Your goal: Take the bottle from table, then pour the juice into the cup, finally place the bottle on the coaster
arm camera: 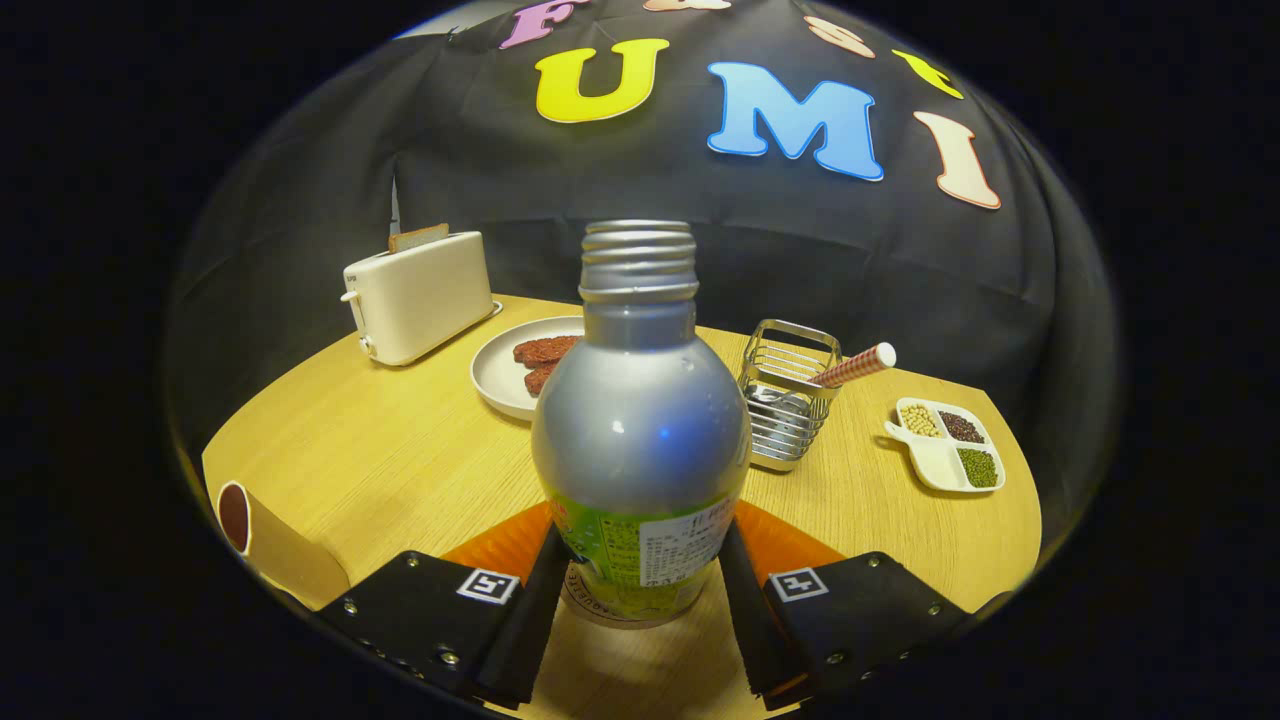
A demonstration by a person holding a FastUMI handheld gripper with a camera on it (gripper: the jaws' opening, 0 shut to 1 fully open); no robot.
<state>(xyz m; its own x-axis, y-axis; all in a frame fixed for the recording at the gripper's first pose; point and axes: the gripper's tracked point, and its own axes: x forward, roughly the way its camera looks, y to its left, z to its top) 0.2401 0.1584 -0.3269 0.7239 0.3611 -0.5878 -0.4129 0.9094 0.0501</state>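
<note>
A light wood-grain desk carries everything. At its far side stands a cream toaster with a slice sticking up from its slot. Beside the toaster lies a white plate holding reddish-brown pieces. Further along stands a wire basket with a red-checked straw leaning out of it, and past that a white divided dish of beans in three compartments. A paper cup sits at the near edge. The bottle stands upright on an orange coaster, between the fingers of the hand-held gripper, which press its sides.
</note>
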